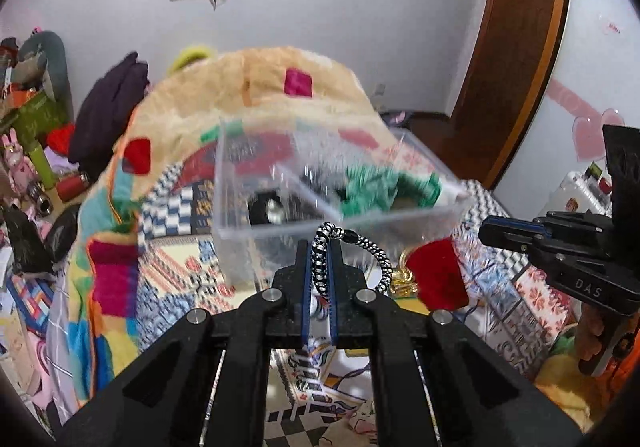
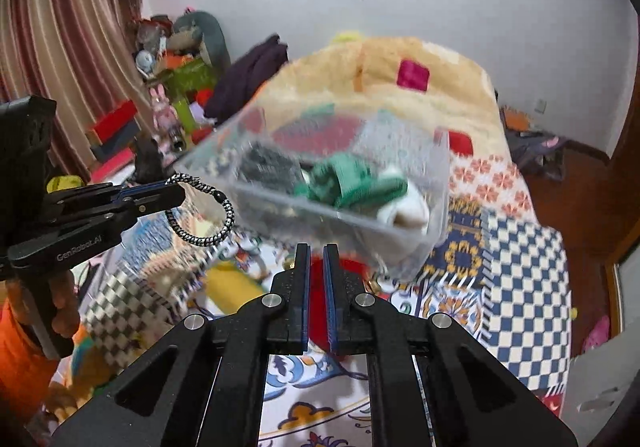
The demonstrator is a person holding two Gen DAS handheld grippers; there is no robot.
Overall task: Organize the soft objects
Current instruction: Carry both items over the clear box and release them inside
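Observation:
My left gripper is shut on a black-and-white braided hair tie, held just in front of a clear plastic divided box. The same tie hangs from the left gripper in the right wrist view. The box holds a green soft item, a dark one and a white one; in the left wrist view the green item fills its right compartment. My right gripper is nearly closed with nothing between its fingers, just below the box; it also shows in the left wrist view.
A red pouch lies on the patterned bedspread under the box. A folded plush blanket with coloured squares is piled behind. Cluttered shelves with toys stand at the left, a wooden door at the right.

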